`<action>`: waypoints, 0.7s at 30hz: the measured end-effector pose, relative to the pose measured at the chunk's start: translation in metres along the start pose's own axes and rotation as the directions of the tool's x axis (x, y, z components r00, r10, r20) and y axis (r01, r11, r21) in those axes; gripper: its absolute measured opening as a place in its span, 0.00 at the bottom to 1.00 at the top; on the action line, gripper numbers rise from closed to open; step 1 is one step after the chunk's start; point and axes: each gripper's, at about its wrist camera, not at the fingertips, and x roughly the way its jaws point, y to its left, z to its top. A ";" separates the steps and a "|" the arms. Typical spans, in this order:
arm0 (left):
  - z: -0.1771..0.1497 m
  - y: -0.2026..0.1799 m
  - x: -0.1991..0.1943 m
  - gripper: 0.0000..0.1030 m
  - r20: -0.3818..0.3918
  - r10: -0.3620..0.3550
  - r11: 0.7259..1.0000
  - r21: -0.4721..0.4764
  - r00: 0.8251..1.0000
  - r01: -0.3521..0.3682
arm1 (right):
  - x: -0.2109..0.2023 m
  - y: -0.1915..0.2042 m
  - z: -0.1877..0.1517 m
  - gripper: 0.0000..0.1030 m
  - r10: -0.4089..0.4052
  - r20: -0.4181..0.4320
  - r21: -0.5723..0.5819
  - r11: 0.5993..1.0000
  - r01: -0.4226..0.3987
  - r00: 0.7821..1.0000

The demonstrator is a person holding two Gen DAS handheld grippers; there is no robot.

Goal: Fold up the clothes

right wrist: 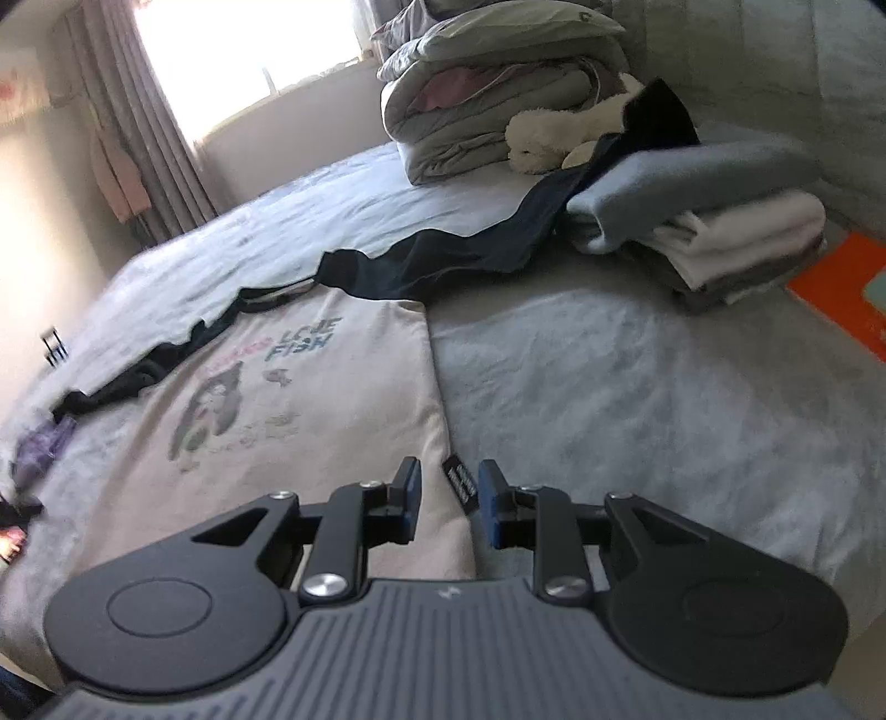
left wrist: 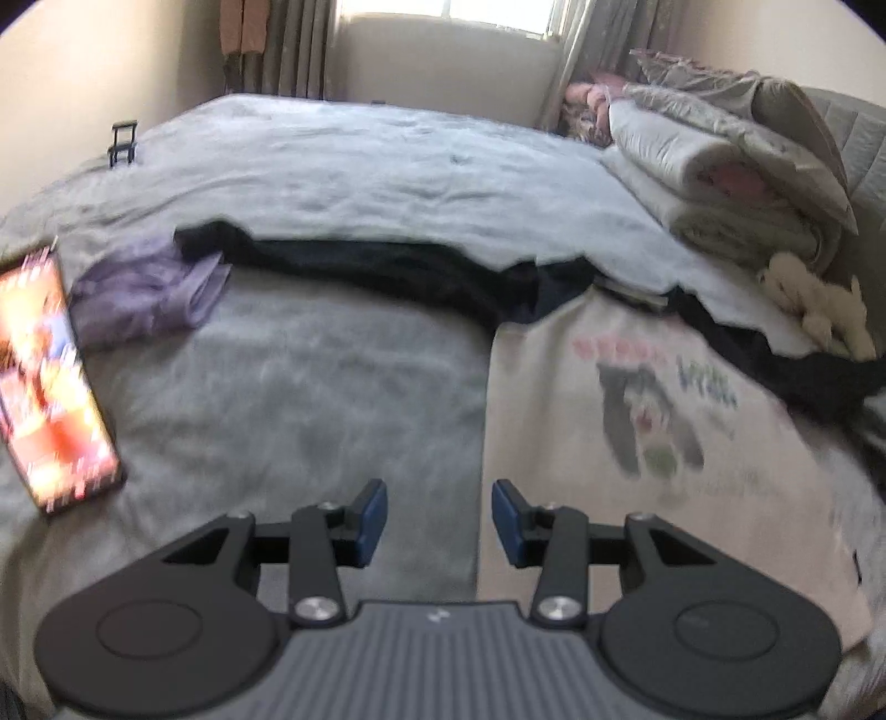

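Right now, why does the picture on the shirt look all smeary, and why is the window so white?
In the left wrist view the shirt print is smeared by motion blur, and so is the glowing phone. In the right wrist view the shirt is sharper, so some of its letters read. The window is washed out white by daylight. Both views bend the bed at the edges, a fisheye effect.

The pale cream cloth T-shirt (right wrist: 343, 421) with a printed cartoon looks soft and matt. It lies on a fuzzy, napped grey fleece bedspread (left wrist: 310, 387). Both black grippers (left wrist: 437, 515) (right wrist: 447, 501) look matt plastic, with shiny metal screws and blue rubbery pads (left wrist: 374, 520).
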 end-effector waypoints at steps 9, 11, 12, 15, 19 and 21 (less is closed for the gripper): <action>0.031 -0.027 0.067 0.42 0.005 -0.013 0.998 0.057 1.000 0.012 | 0.029 0.021 0.054 0.31 0.010 0.000 -0.068 0.998 -0.010 1.000; 0.035 -0.025 0.080 0.42 -0.006 -0.023 0.999 0.042 1.000 0.023 | 0.042 0.022 0.067 0.32 0.012 -0.014 -0.060 0.998 -0.013 1.000; 0.038 -0.024 0.087 0.42 -0.012 -0.029 0.999 0.033 1.000 0.029 | 0.050 0.021 0.073 0.32 0.015 -0.029 -0.044 0.999 -0.016 0.999; 0.044 -0.021 0.107 0.43 -0.030 -0.046 0.999 0.007 0.999 0.046 | 0.081 0.019 0.088 0.35 0.026 -0.081 -0.004 1.000 -0.026 0.996; 0.057 -0.015 0.130 0.43 -0.031 -0.056 0.998 -0.031 0.998 0.055 | 0.128 0.010 0.110 0.40 0.013 -0.132 0.047 0.999 -0.006 0.991; 0.064 -0.011 0.140 0.43 -0.017 -0.051 0.997 -0.051 0.999 0.050 | 0.151 0.001 0.120 0.41 0.005 -0.148 0.091 0.996 0.008 0.989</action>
